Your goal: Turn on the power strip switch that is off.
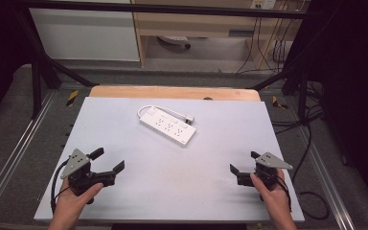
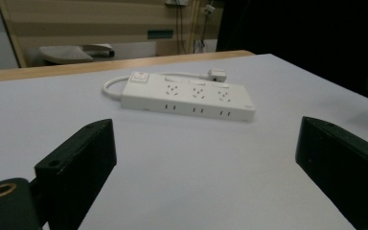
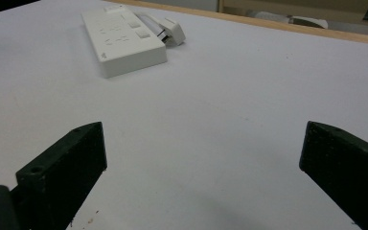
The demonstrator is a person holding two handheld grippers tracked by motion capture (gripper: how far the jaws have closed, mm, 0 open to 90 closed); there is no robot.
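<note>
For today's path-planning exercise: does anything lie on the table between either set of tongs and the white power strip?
Nothing visible does. Bare white table lies between the left tongs, the right tongs and the power strip. Both tongs stand open near the front edge. The strip's cord and plug lie along its far side, away from both approaches.

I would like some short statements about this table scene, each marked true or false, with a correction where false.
1. The power strip lies flat on the table. True.
2. The left gripper holds the power strip. False: it is open and apart from it.
3. The right gripper is open, with nothing between its fingers. True.
4. The power strip is black. False: it is white.
5. The strip's plug rests on the table beside it. True.
</note>
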